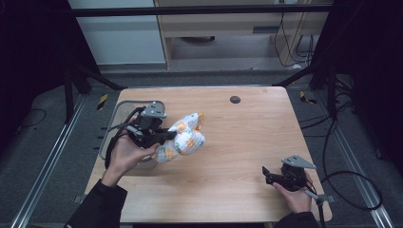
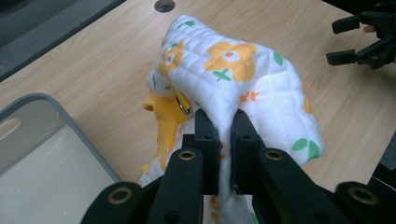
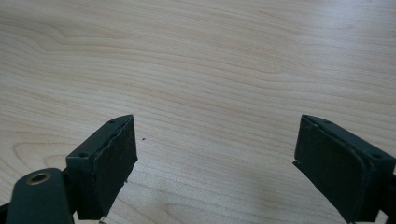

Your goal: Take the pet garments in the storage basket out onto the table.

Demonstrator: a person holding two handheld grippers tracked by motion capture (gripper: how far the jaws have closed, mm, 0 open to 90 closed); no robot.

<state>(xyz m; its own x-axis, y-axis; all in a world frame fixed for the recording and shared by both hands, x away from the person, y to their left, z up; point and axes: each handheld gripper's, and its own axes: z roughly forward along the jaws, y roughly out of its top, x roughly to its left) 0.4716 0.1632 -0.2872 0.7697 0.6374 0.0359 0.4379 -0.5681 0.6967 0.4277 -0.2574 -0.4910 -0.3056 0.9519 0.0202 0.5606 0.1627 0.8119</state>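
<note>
A white quilted cloth [image 1: 185,137] printed with orange flowers and green leaves hangs bunched over the left half of the wooden table [image 1: 237,142]. My left gripper [image 1: 167,137] is shut on a fold of it. In the left gripper view the jaws pinch the cloth [image 2: 243,88] between their pads, and an orange lining [image 2: 163,121] shows beneath. My right gripper [image 1: 269,175] rests low at the table's front right, open. In the right gripper view its jaws [image 3: 215,154] stand wide apart over bare wood with nothing between them. That gripper [image 2: 362,42] also shows far off in the left gripper view.
A grey-rimmed tray [image 1: 114,118] with a pale floor sits at the table's left edge, just behind my left hand, and its rim [image 2: 70,121] shows in the left gripper view. A dark round hole [image 1: 235,99] marks the table's far side. Cables [image 1: 347,175] trail off the right.
</note>
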